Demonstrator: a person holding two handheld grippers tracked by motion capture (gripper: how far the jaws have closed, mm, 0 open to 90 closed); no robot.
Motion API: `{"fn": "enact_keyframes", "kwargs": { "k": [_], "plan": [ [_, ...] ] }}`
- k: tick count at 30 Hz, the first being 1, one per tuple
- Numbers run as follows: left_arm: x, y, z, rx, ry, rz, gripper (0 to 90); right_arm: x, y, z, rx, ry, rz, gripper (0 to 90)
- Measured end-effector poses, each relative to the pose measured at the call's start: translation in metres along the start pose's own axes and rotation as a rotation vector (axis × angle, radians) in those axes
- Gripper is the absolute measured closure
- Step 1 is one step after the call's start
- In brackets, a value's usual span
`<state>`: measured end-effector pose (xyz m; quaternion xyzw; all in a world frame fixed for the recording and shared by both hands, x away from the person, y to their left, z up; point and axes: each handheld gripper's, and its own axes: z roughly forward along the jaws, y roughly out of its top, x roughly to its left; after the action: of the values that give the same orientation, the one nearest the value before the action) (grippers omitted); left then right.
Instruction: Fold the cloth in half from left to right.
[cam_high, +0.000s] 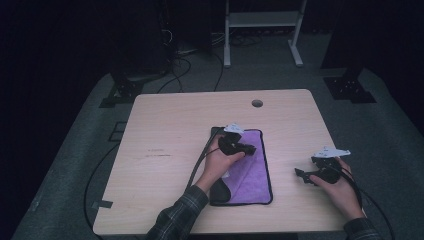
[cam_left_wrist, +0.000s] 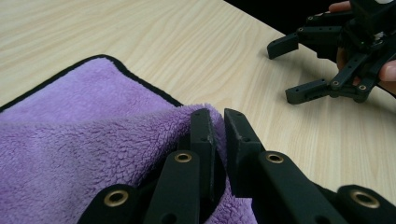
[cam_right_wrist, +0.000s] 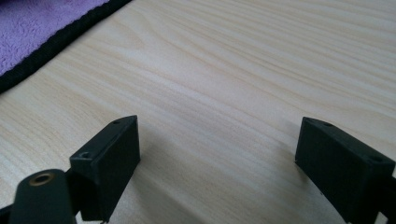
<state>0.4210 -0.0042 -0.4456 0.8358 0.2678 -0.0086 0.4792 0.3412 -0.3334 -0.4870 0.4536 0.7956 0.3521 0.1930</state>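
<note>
A purple cloth (cam_high: 252, 172) with black edging lies on the light wooden table (cam_high: 170, 130), right of centre. My left gripper (cam_high: 251, 149) rests on the cloth's upper part. In the left gripper view its jaws (cam_left_wrist: 218, 116) stand almost together, shut on a raised fold of the purple cloth (cam_left_wrist: 84, 135). My right gripper (cam_high: 301, 176) hovers low over bare wood to the right of the cloth, open. The right gripper view has its jaws (cam_right_wrist: 219, 140) wide apart with nothing between them, and the cloth's edge (cam_right_wrist: 28, 23) at upper left. The right gripper (cam_left_wrist: 289, 70) is also seen open from the left gripper view.
A round cable hole (cam_high: 257, 103) sits near the table's far edge. Cables trail from the grippers off the front edge and across the floor. A white metal frame (cam_high: 262, 20) and dark stand bases (cam_high: 125, 90) stand on the floor beyond the table.
</note>
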Motion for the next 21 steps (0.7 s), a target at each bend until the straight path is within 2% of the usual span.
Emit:
{"fn": "enact_keyframes", "kwargs": {
  "k": [6,11,14,18,21],
  "plan": [
    [0.001,-0.004,0.017,0.038,-0.015,-0.009,79.5,0.0,0.0,0.0,0.0,0.003,-0.003,12.9],
    [0.004,-0.006,0.026,0.037,-0.034,-0.017,74.1,0.0,0.0,0.0,0.0,0.004,-0.003,12.9],
    [0.003,-0.004,0.024,0.024,-0.042,-0.01,66.9,0.0,0.0,0.0,0.0,0.004,-0.002,12.8],
    [0.004,-0.002,0.011,0.017,-0.032,0.008,59.5,0.0,0.0,0.0,0.0,0.003,-0.004,12.8],
    [0.007,-0.004,-0.003,0.01,-0.011,0.046,58.8,0.0,0.0,0.0,0.002,0.008,-0.006,12.7]
  ]
}}
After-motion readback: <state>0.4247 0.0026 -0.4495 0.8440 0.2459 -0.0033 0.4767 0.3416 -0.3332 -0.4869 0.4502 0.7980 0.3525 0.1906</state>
